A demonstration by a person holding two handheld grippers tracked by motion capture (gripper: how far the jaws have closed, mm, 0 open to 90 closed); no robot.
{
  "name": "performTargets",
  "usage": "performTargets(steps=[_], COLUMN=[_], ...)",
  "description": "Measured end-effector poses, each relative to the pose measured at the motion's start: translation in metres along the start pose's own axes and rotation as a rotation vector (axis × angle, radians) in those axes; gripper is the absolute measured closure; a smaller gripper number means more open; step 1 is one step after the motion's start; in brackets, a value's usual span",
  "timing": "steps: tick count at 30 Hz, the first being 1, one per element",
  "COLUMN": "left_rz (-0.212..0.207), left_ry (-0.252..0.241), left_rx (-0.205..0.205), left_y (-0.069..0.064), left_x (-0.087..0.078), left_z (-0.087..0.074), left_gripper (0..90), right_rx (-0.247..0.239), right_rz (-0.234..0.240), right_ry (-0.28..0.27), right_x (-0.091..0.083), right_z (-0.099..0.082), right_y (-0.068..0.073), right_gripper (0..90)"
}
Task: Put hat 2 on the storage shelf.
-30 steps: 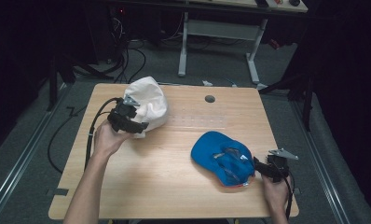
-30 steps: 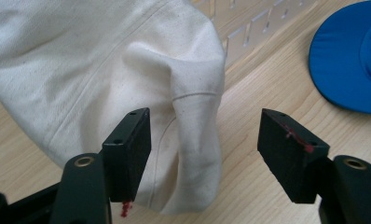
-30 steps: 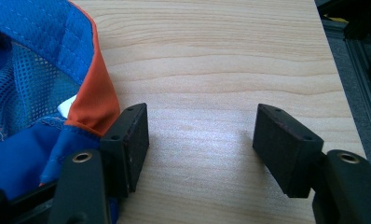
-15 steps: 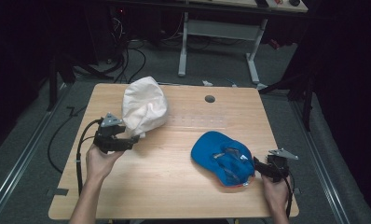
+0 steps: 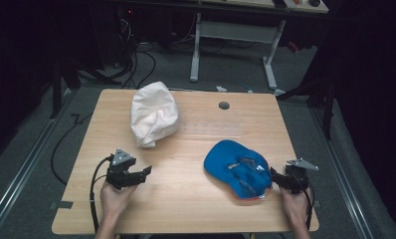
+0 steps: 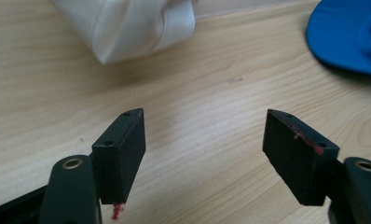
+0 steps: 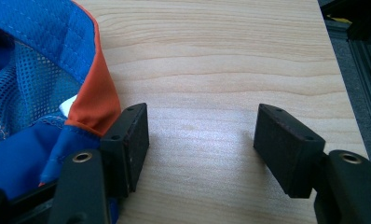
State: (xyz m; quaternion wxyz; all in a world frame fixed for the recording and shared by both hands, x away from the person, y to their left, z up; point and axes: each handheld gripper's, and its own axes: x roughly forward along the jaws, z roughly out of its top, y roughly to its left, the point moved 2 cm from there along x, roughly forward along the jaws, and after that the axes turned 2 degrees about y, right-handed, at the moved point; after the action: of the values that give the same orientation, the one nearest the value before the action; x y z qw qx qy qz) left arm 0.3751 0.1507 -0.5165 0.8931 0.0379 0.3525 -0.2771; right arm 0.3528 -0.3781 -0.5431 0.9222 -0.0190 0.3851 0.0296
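Caps on desk (image 5: 196,199) | white cap (image 5: 153,119) far-left, blue cap (image 5: 238,167) near-right, well apart | L tool (image 5: 145,172) jaws have just been opening, wide, nothing btw them, low over bare wood | R tool (image 5: 274,175) open, just beside blue cap's edge, not pinching | tip: slide R jaws over the orange edge (image 7: 97,93), then close slow, lift flat.

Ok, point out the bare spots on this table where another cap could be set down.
Free: the near middle between the left gripper and the blue cap; the far right stretch beyond the blue cap, around the round hole. Crowded: the far left holds the white cap, and the right gripper sits against the blue cap's near right edge.
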Motion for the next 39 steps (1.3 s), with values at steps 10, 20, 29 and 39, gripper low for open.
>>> performTargets(steps=[10,20,29,39], left_rz=[0.063,0.110,0.113,0.113], left_ry=[0.041,0.052,0.053,0.052], left_rx=[-0.001,0.054,0.051,0.049], left_y=[-0.002,-0.008,-0.009,-0.009], left_x=[0.022,0.026,0.026,0.026], left_z=[-0.019,-0.023,-0.023,-0.023], left_gripper=[30.1,27.9,27.8,27.8], right_rx=[0.015,0.027,-0.033,-0.100], right_rz=[0.003,0.076,0.211,0.321], right_ry=[0.001,-0.128,-0.149,-0.101], right_x=[-0.003,-0.026,-0.031,-0.009], right_z=[0.000,0.010,0.033,0.056], right_y=[-0.002,-0.004,0.015,0.035], right_gripper=[41.8,43.0,35.8,33.4])
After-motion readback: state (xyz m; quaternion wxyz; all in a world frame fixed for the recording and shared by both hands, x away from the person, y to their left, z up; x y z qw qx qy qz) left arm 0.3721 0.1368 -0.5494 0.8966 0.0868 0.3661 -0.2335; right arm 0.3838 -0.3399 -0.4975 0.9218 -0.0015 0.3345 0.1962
